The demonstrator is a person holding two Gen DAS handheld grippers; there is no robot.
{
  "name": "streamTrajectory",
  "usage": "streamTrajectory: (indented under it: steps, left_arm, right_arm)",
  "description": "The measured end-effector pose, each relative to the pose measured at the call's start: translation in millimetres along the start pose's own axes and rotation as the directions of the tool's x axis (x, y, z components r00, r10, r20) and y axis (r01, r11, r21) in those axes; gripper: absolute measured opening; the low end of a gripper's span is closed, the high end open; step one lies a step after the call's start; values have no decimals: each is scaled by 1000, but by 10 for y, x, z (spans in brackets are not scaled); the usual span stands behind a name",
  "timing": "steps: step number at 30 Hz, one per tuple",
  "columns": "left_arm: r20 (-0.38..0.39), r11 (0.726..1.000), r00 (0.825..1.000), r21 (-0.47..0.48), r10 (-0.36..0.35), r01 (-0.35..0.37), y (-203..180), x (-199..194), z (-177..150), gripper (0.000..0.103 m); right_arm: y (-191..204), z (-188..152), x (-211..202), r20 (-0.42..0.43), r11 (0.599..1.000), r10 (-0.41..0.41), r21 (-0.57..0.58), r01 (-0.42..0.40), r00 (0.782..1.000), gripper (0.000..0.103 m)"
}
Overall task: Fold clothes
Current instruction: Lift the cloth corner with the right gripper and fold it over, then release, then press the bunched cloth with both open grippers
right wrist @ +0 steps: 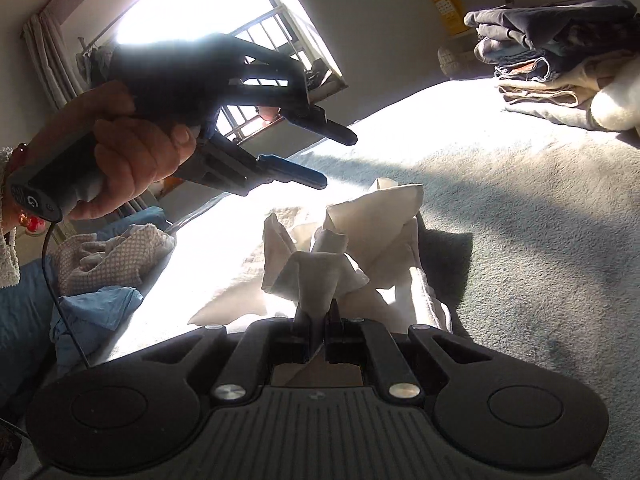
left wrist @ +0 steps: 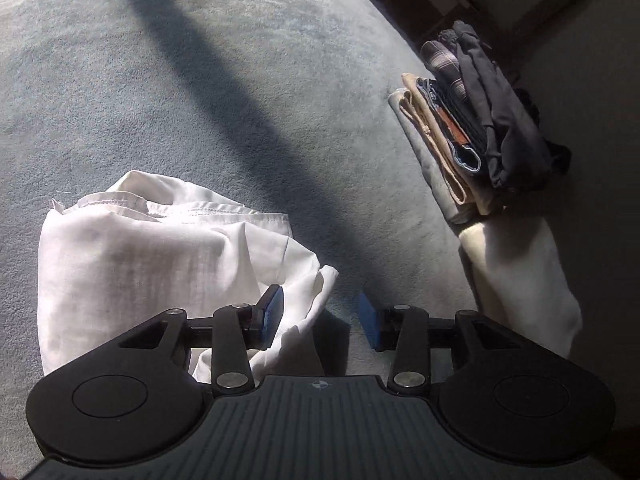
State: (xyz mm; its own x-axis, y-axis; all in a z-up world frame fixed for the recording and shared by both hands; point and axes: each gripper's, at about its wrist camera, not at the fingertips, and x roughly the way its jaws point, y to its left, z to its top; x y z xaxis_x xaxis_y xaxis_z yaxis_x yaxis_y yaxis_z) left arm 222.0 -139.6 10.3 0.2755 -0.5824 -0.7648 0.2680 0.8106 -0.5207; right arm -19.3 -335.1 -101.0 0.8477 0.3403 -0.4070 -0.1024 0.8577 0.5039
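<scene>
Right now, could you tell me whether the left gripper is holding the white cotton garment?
No, the left gripper stands open over the white cotton garment, its blue pads apart with nothing clamped.

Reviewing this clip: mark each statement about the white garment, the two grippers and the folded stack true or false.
1. The right gripper is clamped on the white garment. True.
2. The left gripper grips white cloth. False: its jaws stand apart with nothing between them.
3. A stack of folded clothes sits on the grey blanket. True.
4. The stack's top item is white. False: it is dark.
</scene>
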Motion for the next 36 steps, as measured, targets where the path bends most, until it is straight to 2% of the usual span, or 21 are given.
streamTrajectory:
  steps: [1, 4, 8, 11, 13, 15, 16, 18, 19, 22, 24, 28, 31, 34, 36]
  left_arm:
    - [27, 1000, 1000, 21, -5, 4, 4, -153, -38, 49]
    - [86, 990, 996, 137, 29, -41, 118, -562, -290, 55]
    - [86, 974, 993, 204, 85, -101, 383, -769, -784, 55]
    - [76, 966, 989, 218, 125, -139, 614, -816, -1201, 55]
    - [78, 969, 990, 206, 121, -134, 721, -801, -1412, 55]
    - [102, 966, 987, 214, 123, -142, 759, -764, -1556, 55]
    - [116, 965, 985, 219, 124, -147, 774, -745, -1625, 55]
    - [136, 956, 981, 239, 140, -170, 767, -689, -1721, 55]
    - [139, 952, 980, 249, 145, -176, 766, -661, -1758, 55]
    - [146, 937, 976, 285, 164, -200, 745, -561, -1850, 55]
    - [152, 933, 973, 292, 173, -211, 735, -507, -1873, 55]
    - [176, 933, 969, 284, 176, -221, 731, -456, -1872, 55]
    - [246, 924, 955, 298, 169, -240, 710, -577, -1900, 55]
    - [322, 917, 936, 313, 140, -245, 670, -705, -1897, 55]
    - [324, 909, 939, 346, 115, -231, 621, -670, -1870, 55]
  right_arm:
    - [-37, 14, 2, -5, 999, 6, 34, -6, 1000, 6]
    - [-153, 42, -2, -27, 990, 29, 136, -25, 999, 8]
    - [-274, 21, -77, -82, 968, 74, 245, -52, 994, 13]
    - [-361, 20, -162, -115, 952, 101, 298, -63, 988, 26]
    - [-426, 53, -250, -111, 942, 108, 330, -66, 988, 41]
    - [-467, 101, -316, -111, 939, 110, 339, -66, 988, 51]
    - [-487, 125, -348, -111, 937, 110, 342, -66, 988, 51]
    - [-508, 181, -400, -118, 940, 102, 336, -57, 988, 53]
    - [-514, 209, -393, -136, 942, 102, 333, -51, 985, 59]
    - [-532, 276, -331, -198, 940, 103, 339, -31, 975, 67]
    - [-526, 307, -285, -225, 939, 83, 345, 0, 971, 67]
    - [-439, 400, -231, -240, 959, 52, 282, 18, 969, 66]
    - [-354, 509, -246, -223, 975, 43, 223, 8, 974, 66]
    - [-449, 630, -315, -200, 971, 27, 239, 22, 979, 66]
    - [-559, 711, -304, -197, 959, 32, 284, 26, 980, 66]
